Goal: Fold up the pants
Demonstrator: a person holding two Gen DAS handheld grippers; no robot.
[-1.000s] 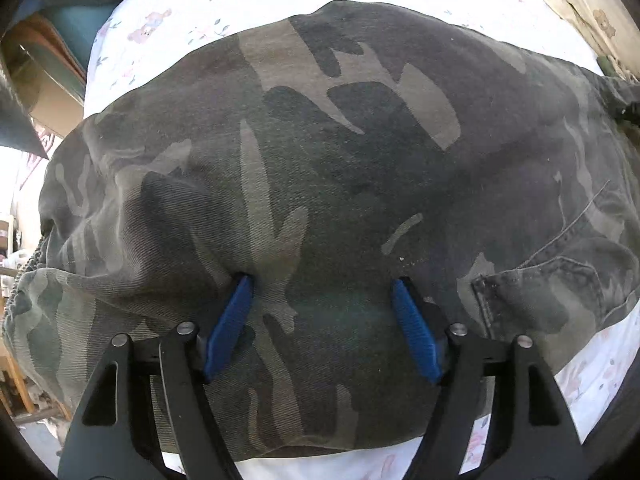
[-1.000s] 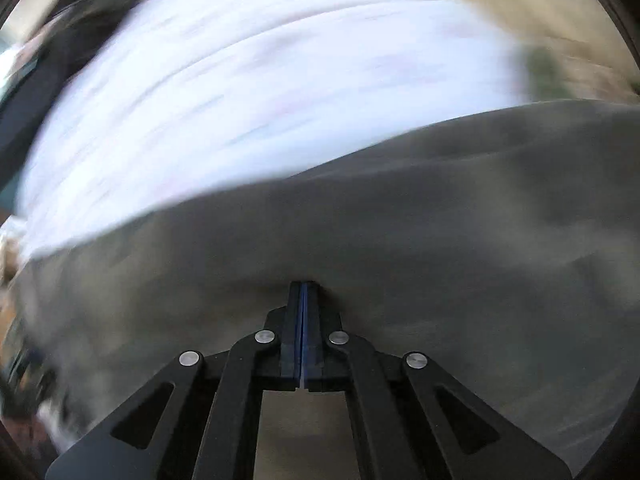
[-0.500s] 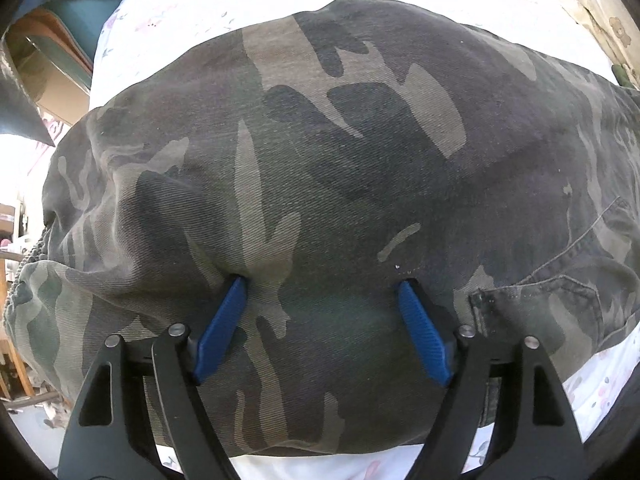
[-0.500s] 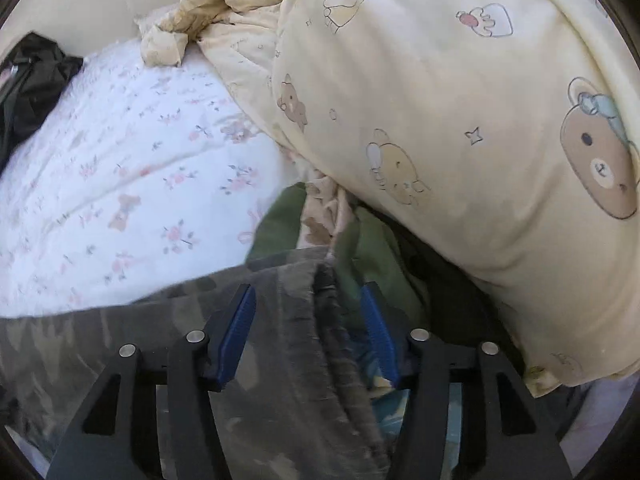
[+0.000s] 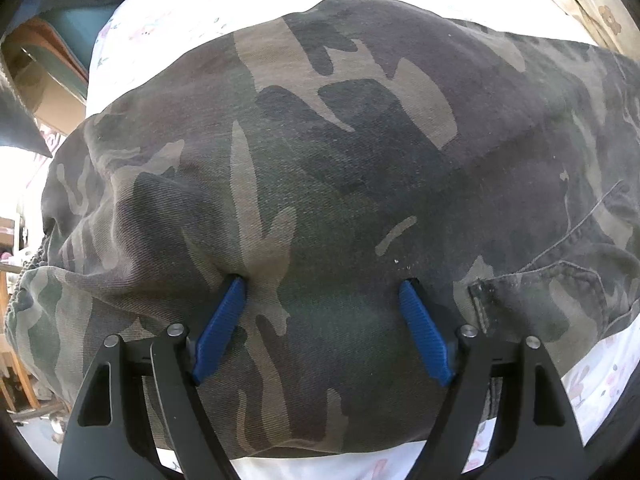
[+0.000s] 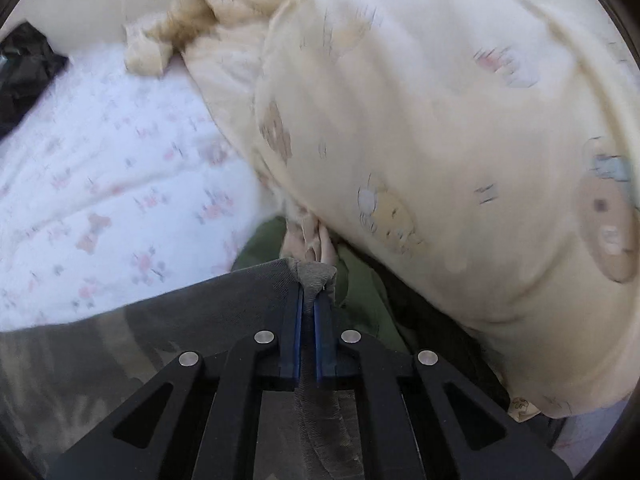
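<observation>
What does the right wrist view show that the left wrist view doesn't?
Only the right wrist view: the right gripper, which has just closed, pinching an edge of the camo pants, a green garment behind it, and a cream bear-print duvet.

Only the left wrist view: the left gripper open, fingertips pressed onto the spread pants, plus the pocket.

Both: the pants and the floral sheet.

A: Is any text, label, brand, number or sign legible in either wrist view?

B: None. The bed sheet (image 6: 100, 184) and the duvet (image 6: 440, 140) carry only printed pictures, flowers and bears, with no lettering.
</observation>
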